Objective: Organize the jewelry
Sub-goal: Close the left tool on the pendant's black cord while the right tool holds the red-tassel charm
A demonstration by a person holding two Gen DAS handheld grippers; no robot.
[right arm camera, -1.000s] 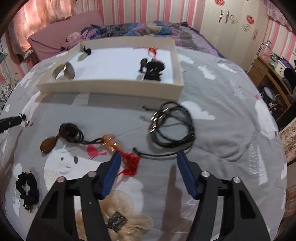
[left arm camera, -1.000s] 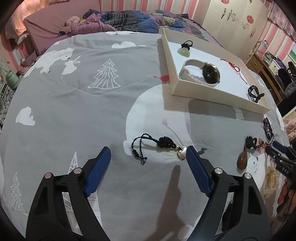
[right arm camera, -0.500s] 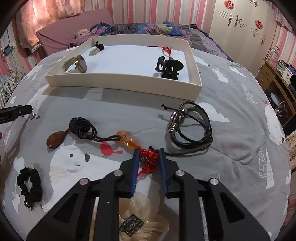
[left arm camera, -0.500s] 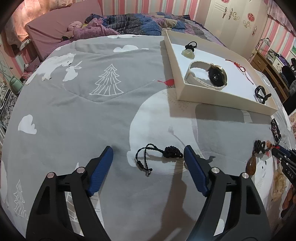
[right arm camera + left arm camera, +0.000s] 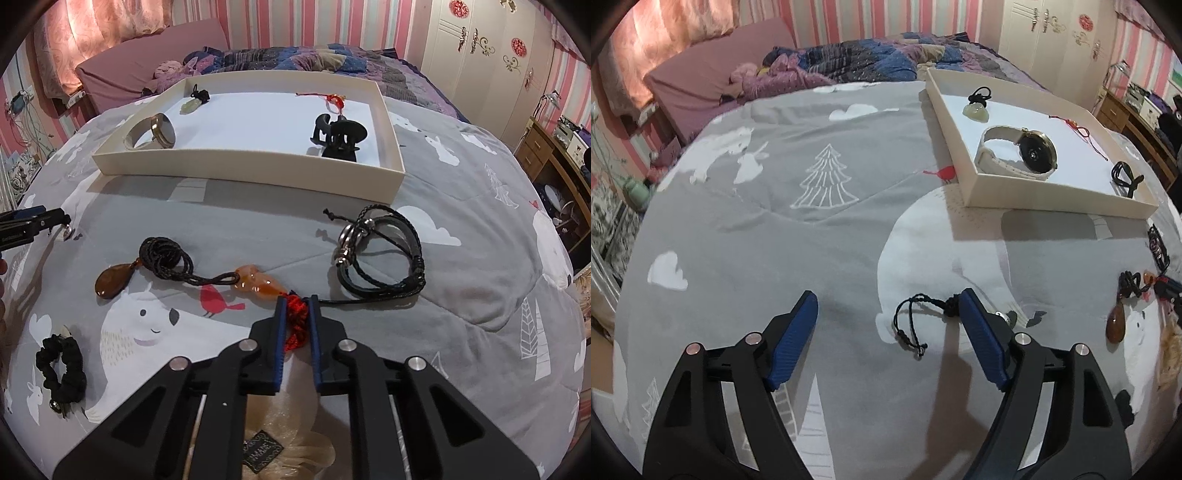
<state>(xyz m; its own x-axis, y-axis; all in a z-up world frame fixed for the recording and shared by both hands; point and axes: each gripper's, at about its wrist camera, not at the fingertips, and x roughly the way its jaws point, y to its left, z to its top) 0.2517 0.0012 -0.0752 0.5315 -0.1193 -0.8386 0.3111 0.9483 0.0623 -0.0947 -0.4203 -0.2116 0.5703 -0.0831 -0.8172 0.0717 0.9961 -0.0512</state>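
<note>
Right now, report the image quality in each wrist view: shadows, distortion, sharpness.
Left wrist view: heavy fisheye bending with dark corners, the left gripper throws a long shadow on the bedspread, distant bedding is soft. Right wrist view: same barrel distortion, the tray casts a shadow forward, the red tassel is sharp.

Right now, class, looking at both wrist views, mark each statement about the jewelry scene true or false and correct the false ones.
1. The right gripper has its jaws closed on the red knotted cord. True.
2. The left gripper is clamped on the black braided cord pendant. False: its jaws are wide open around it.
3. The white-strapped wristwatch lies inside the shallow cream tray. True.
4. The black leather wrap bracelet is in the tray. False: it lies on the grey printed bedspread.
</note>
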